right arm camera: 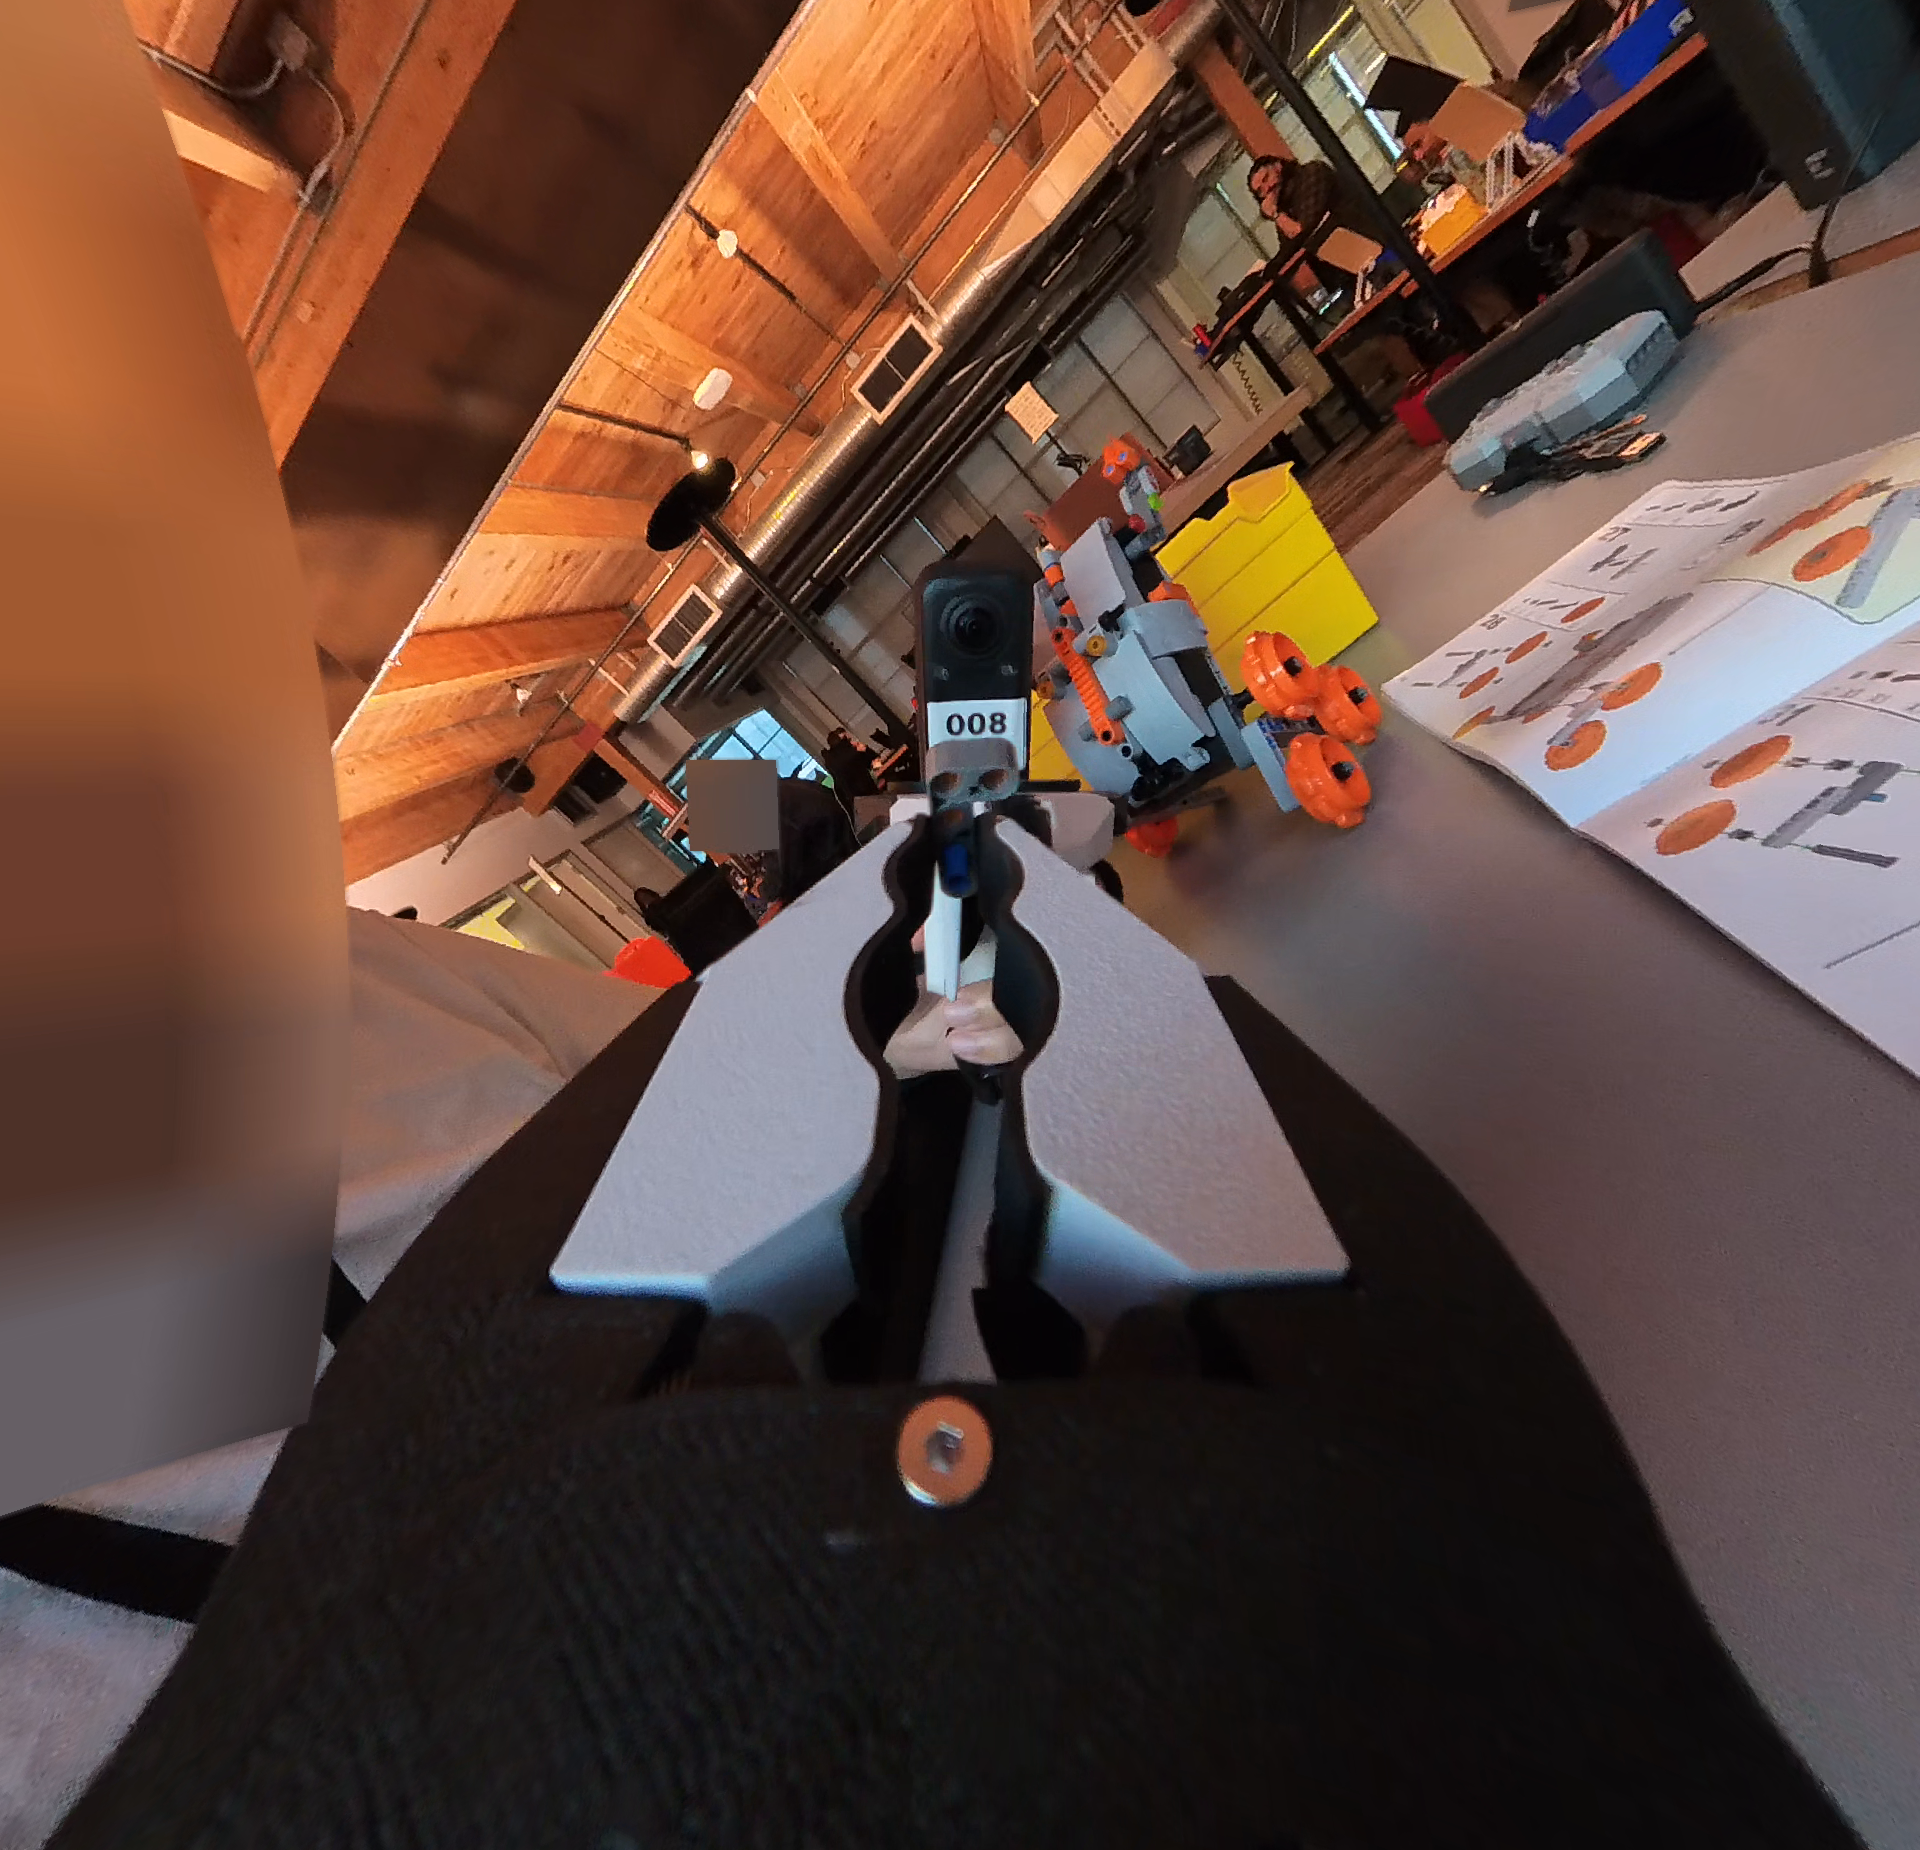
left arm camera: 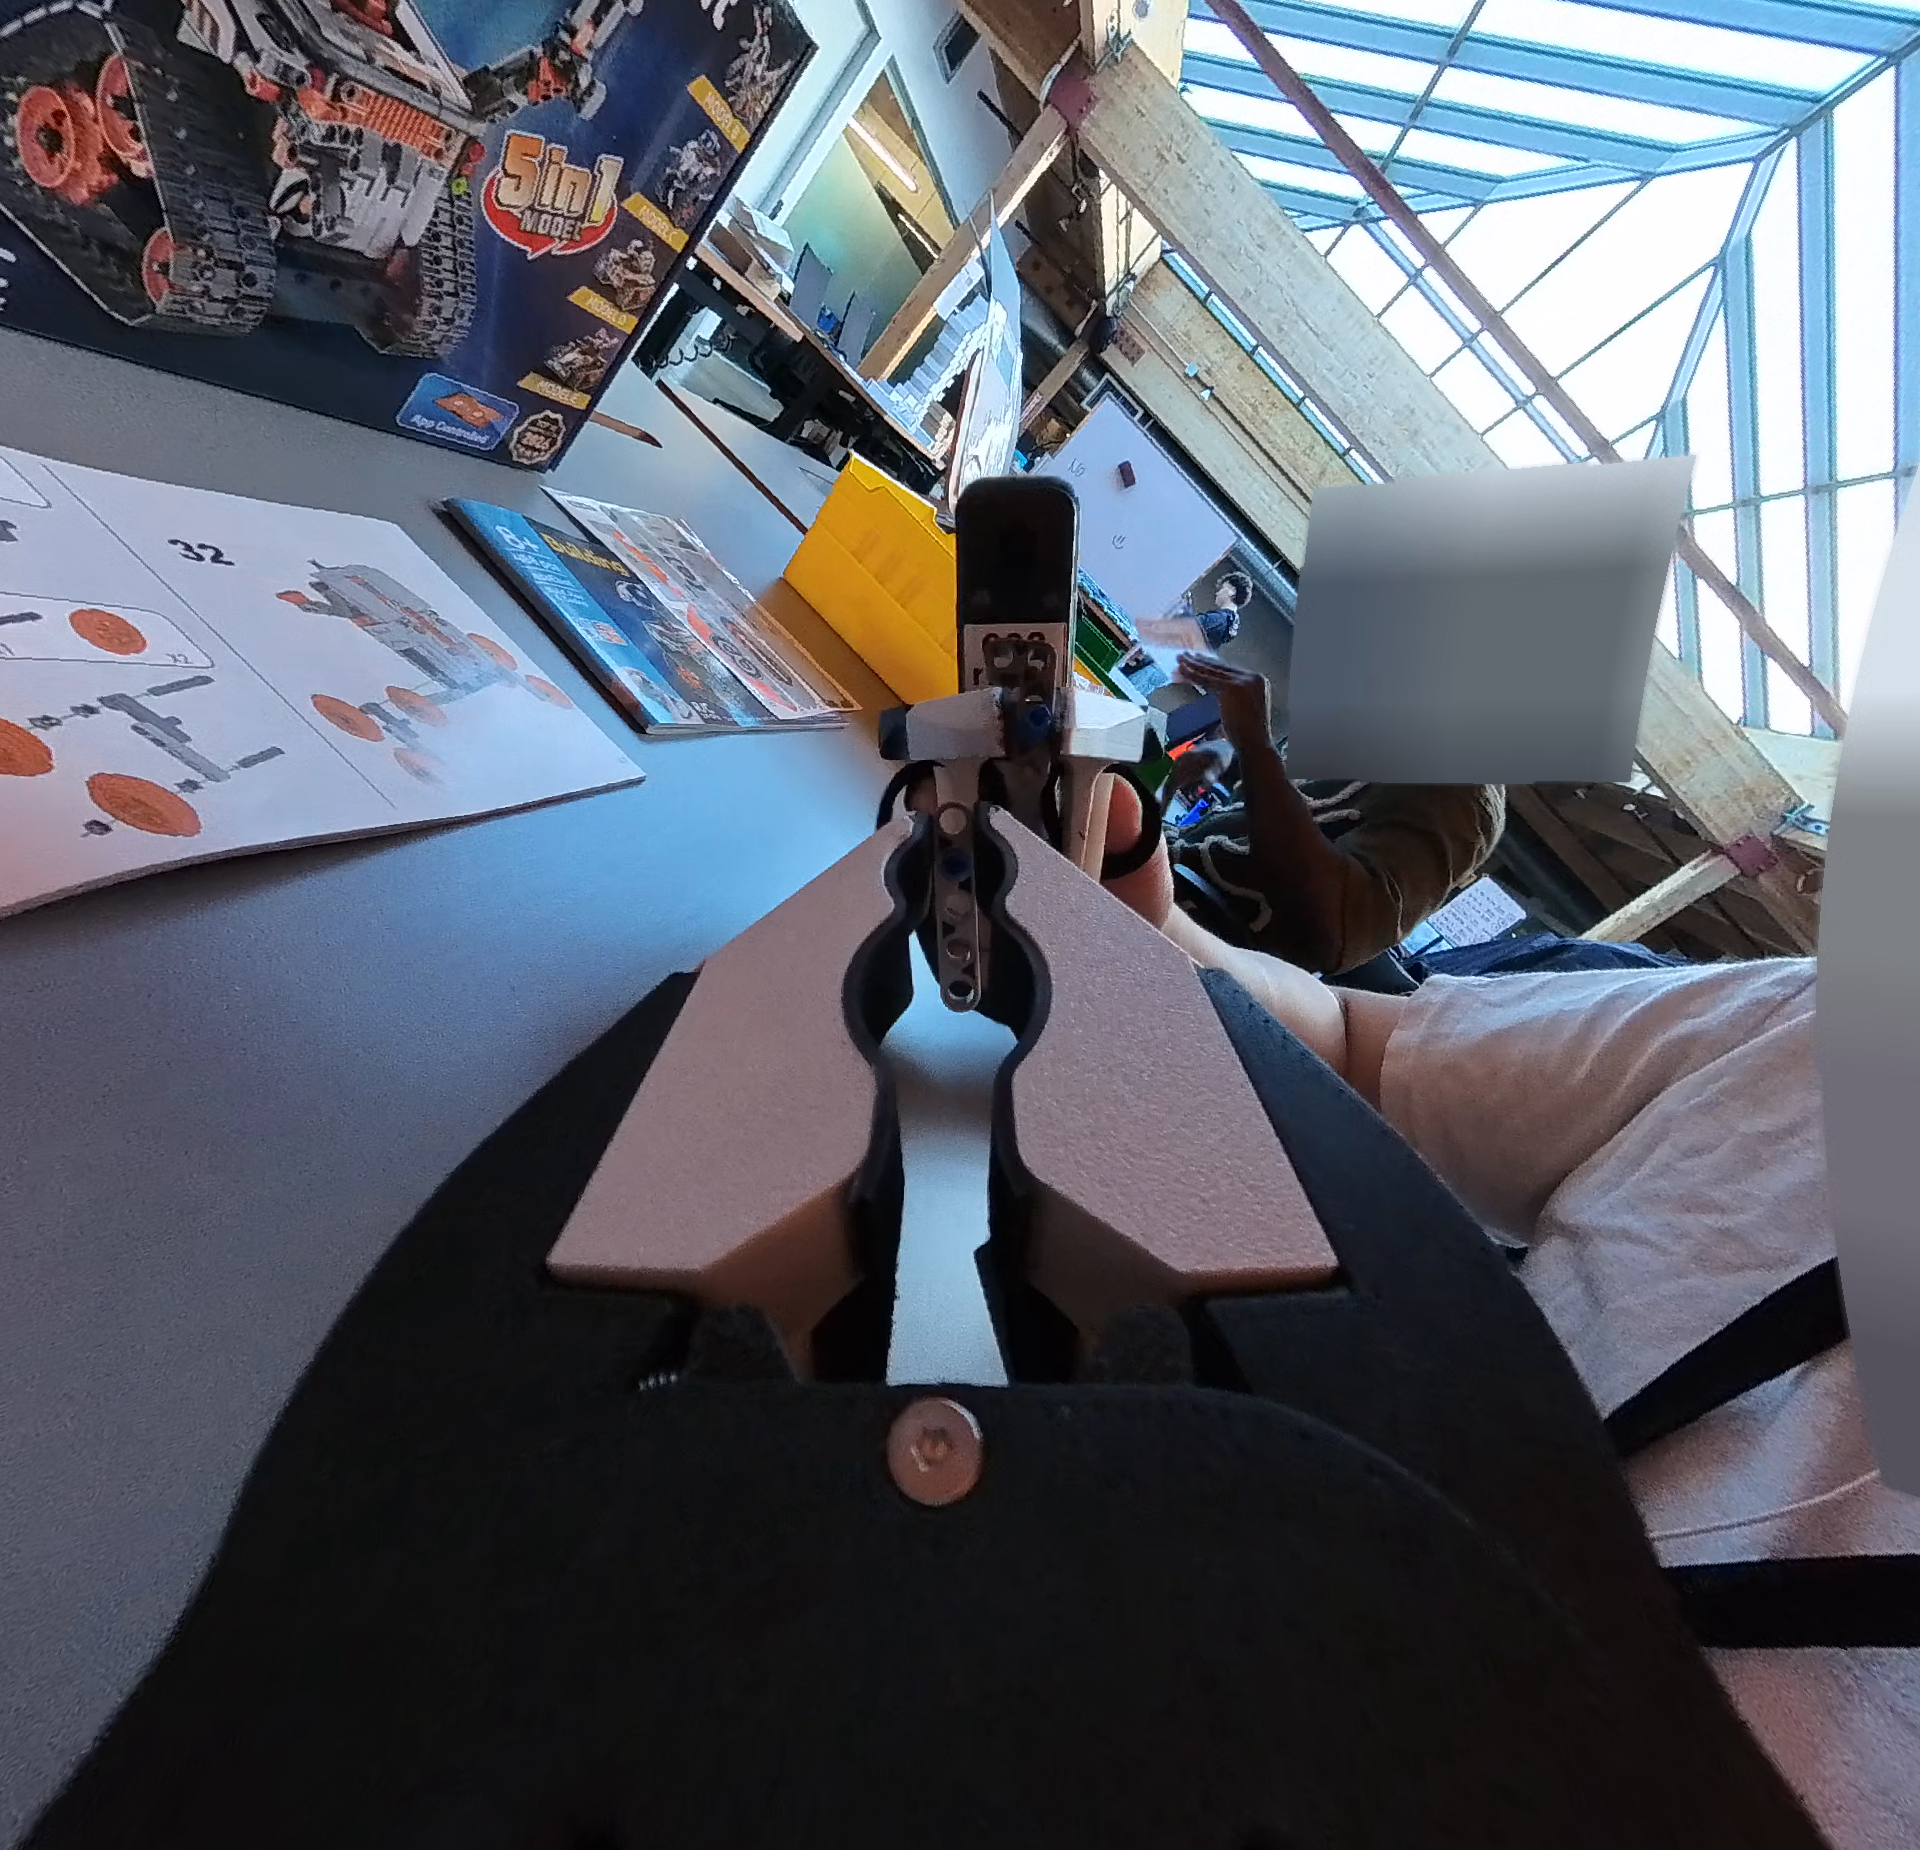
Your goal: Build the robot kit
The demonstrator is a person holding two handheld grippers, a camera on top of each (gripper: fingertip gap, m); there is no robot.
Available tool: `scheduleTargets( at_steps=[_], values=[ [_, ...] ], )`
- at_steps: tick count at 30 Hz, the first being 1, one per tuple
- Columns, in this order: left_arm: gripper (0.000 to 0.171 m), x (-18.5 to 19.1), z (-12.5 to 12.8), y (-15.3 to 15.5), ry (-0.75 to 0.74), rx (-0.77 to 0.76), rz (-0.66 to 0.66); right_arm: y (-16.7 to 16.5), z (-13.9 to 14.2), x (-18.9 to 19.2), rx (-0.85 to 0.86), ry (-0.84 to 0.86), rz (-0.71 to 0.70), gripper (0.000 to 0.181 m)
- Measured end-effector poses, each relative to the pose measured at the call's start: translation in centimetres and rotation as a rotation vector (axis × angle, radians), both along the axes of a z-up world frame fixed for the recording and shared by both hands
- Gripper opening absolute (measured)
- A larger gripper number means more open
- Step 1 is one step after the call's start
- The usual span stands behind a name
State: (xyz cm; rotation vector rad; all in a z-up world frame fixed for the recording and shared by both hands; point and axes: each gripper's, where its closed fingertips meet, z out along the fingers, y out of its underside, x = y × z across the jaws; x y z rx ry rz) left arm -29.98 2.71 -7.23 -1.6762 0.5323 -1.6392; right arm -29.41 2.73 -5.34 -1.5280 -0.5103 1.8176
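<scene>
The thin grey plastic beam with a row of round holes (left arm camera: 961, 927) stands upright in the air above the table edge, gripped by the left gripper (left arm camera: 951, 836). Its tan fingers (left arm camera: 790, 1031) are drawn together on the beam's upper part, and the lower end hangs free in the gap behind the tips. A small blue pin (left arm camera: 951, 868) sits in one of the holes near the tips.

Head-on to it, almost tip to tip, is the right gripper (right arm camera: 954, 846). In its own view its fingers are closed on a narrow white plastic strip (right arm camera: 943, 930), with the blue pin just at the tips and a short grey piece with two holes (right arm camera: 971, 784) right beyond them. Whether strip and beam are already joined by the pin cannot be told. A hand (right arm camera: 961, 1040) shows through the gap behind the strip.

Farther out on the grey table (left arm camera: 312, 1125), the open white instruction booklet with orange-wheel drawings (left arm camera: 312, 678) lies to one side, with two smaller glossy booklets (left arm camera: 665, 626) near it and the dark blue kit box (left arm camera: 364, 138) propped behind them. The partly built grey model with orange wheels (right arm camera: 1174, 699) stands well apart from the grippers in front of a yellow plastic bin (right arm camera: 1268, 564). A grey block with a dark cable (right arm camera: 1558, 408) rests near the table's far edge
</scene>
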Motion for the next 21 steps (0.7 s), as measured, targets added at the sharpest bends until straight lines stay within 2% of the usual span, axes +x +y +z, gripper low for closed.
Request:
scheduleTargets(
  at_steps=[4, 10, 16, 21],
  values=[
    [0.005, 0.0, -0.1, 0.1, -0.001, -0.009, 0.000, 0.9, -0.1, 0.6, -0.074, 0.054, -0.012, 0.006],
    [0.005, -0.1, -0.5, 0.2, 0.006, -0.058, 0.004, 1.3, 0.7, 1.6, -0.184, 0.166, 0.049, 0.006],
    [0.005, -0.4, -0.3, 0.0, 0.028, -0.052, 0.017, 1.5, -1.1, 1.8, -0.180, 0.011, 0.069, 0.006],
    [0.005, -1.2, -1.0, 0.8, 0.147, 0.039, 0.088, 3.1, -2.4, 4.1, -0.168, -0.094, 0.037, 0.007]
  ],
)
